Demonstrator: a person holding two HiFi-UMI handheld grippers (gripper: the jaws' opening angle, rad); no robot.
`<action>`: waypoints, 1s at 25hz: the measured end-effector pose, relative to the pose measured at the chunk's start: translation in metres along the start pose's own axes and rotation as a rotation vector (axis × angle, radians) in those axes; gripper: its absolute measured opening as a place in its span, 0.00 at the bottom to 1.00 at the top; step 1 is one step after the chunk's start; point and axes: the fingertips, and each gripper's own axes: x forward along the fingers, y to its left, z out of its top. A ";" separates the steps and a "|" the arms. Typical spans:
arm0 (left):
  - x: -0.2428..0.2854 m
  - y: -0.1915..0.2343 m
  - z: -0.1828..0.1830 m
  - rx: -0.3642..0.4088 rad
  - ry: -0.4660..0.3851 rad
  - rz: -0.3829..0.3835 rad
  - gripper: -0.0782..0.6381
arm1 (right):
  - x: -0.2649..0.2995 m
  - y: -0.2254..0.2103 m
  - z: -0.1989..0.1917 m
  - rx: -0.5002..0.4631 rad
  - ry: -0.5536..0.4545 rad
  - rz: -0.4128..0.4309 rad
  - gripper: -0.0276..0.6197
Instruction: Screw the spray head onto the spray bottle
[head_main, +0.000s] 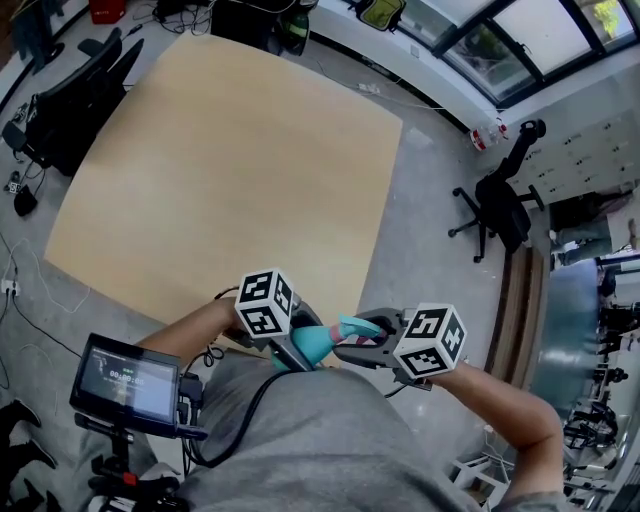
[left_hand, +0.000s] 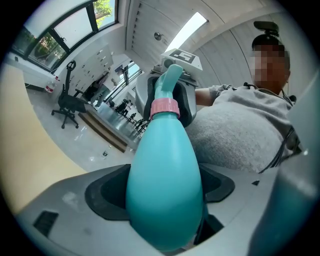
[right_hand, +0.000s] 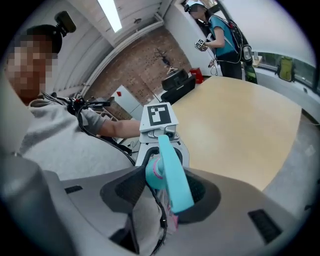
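**A:** Where things are at: the bottle (left_hand: 162, 165) is clamped firmly in the left tool (head_main: 295, 350). It's held in the air close to the body, just off the near edge of the surface (head_main: 230, 170). The spray head (right_hand: 172, 175) is sat on the neck by its pink collar (left_hand: 165, 107). How far it's threaded can't be told.

**B:** And the right tool (right_hand: 167, 192)? Its jaws are spread apart around the spray head, and nothing looks properly pinched.

**A:** That's the risk imo. If the collar's only partly threaded, the head could be knocked crooked or popped off when it's next grabbed. It'd be dropped too, since it isn't held over the surface.

**B:** Cross-threading as well, if it gets twisted while tilted. And that smooth round bottle could be spun in the left tool if too much force is applied.
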 end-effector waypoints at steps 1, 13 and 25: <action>-0.001 0.001 0.000 0.003 -0.005 0.000 0.66 | -0.002 0.001 0.000 -0.009 0.000 0.004 0.31; 0.001 -0.002 0.002 0.065 0.018 -0.004 0.66 | -0.014 0.010 0.019 -0.664 0.069 -0.020 0.31; 0.002 -0.007 0.003 0.148 0.103 -0.032 0.66 | -0.010 0.018 -0.004 -1.087 0.297 0.079 0.25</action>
